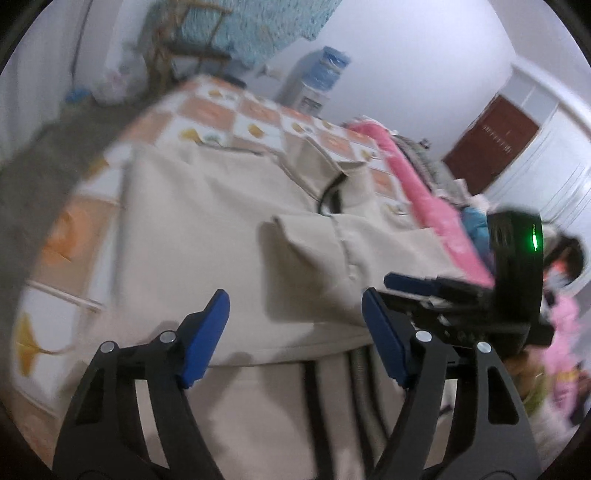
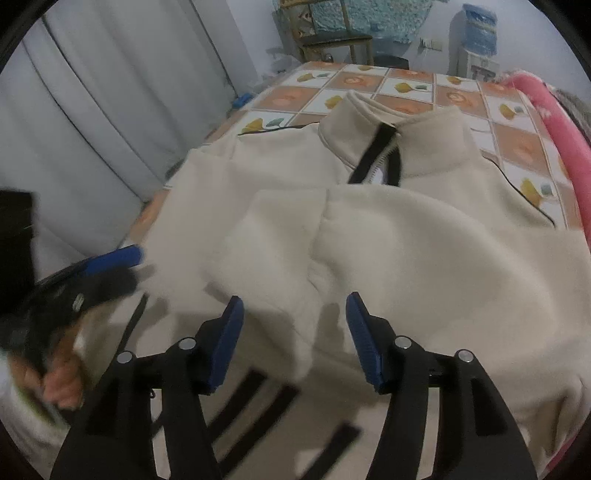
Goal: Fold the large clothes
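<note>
A large cream fleece jacket [image 2: 424, 251] with a black-trimmed zip collar [image 2: 380, 155] lies on a bed; it also shows in the left wrist view [image 1: 207, 229]. Its sleeves are folded in across the front. My right gripper [image 2: 293, 339] is open and empty, hovering just above the folded sleeve near the jacket's hem. My left gripper [image 1: 295, 332] is open and empty over the jacket's lower edge. The right gripper shows at the right of the left wrist view [image 1: 443, 291], and the left gripper shows blurred at the left of the right wrist view [image 2: 110, 258].
The bed has an orange-and-white checked sheet [image 2: 369, 85]. A pink blanket [image 2: 565, 140] lies along its right side. A wooden chair [image 2: 332, 33] and a water dispenser [image 2: 476, 40] stand beyond the bed's far end. White curtains [image 2: 110, 110] hang on the left.
</note>
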